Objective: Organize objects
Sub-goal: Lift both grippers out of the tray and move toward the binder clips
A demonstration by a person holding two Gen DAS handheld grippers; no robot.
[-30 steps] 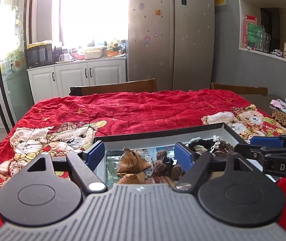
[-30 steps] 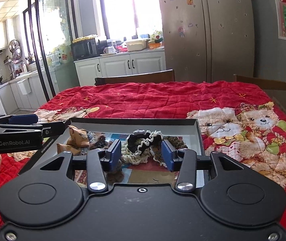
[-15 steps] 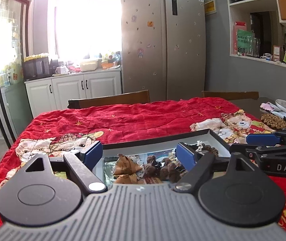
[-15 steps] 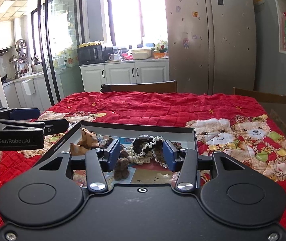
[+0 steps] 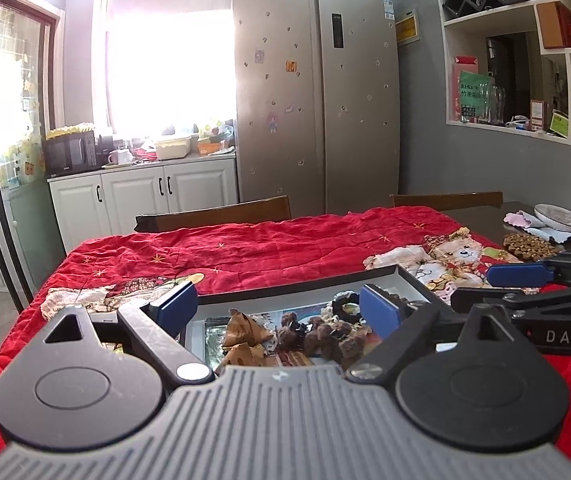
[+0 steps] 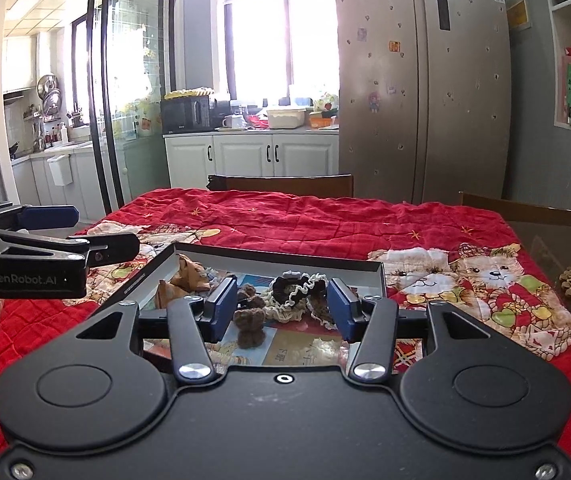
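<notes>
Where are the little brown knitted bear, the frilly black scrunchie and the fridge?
brown knitted bear [image 6: 250, 327], right wrist view, its body.
frilly black scrunchie [image 6: 287, 289], right wrist view, its black band.
fridge [image 5: 359, 120], left wrist view, its right door.

Red quilted cloth cover [image 6: 325, 224] on the table looked soft, matt and wrinkled; the shallow box [image 6: 285, 266] looked like matt cardboard with a glossy printed bottom. Brown bears [image 6: 250, 322] were fuzzy knit, the scrunchie [image 6: 297, 292] frilly fabric, the brown packets [image 5: 243, 330] crinkled paper. Both claws' bodies were matt black plastic with shiny metal screws; the fridge [image 5: 317, 100] was brushed metal.
</notes>
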